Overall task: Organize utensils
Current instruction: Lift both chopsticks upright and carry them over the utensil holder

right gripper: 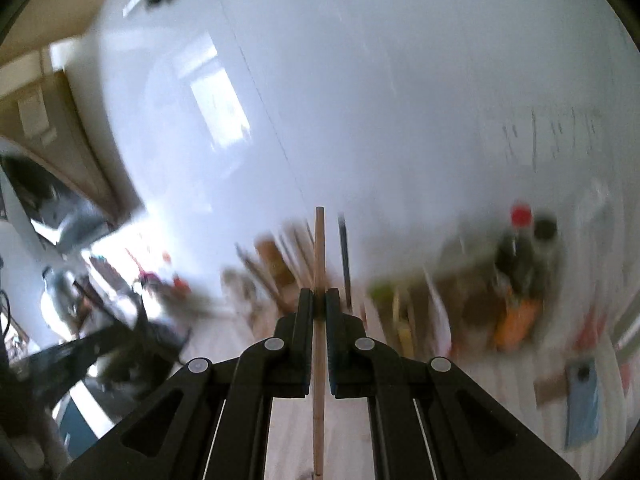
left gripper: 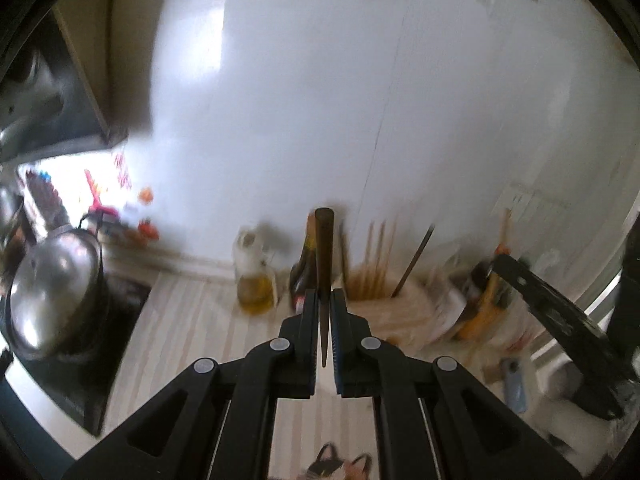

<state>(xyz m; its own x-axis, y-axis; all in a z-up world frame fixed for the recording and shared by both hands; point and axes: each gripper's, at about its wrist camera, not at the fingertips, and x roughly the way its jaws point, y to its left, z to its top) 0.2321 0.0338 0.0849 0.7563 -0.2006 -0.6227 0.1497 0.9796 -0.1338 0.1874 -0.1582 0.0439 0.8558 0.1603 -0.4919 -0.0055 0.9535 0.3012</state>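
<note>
Two sticks in hand: my left gripper (left gripper: 325, 295) pinches dark stick (left gripper: 323, 256), right gripper (right gripper: 319, 295) pinches pale stick (right gripper: 319, 264), both frame centre. Carry step. Next, likely: lower into holder (left gripper: 380, 280), centre-right.

Ahead of your left hand-held gripper (left gripper: 325, 300), the oil jug (left gripper: 256, 272) stands on the counter (left gripper: 192, 320) against the wall, with the bottle (left gripper: 306, 272) just right of it, then the chopstick holder (left gripper: 384, 280). The pot (left gripper: 56, 292) sits far left on the stove (left gripper: 116, 344).
</note>
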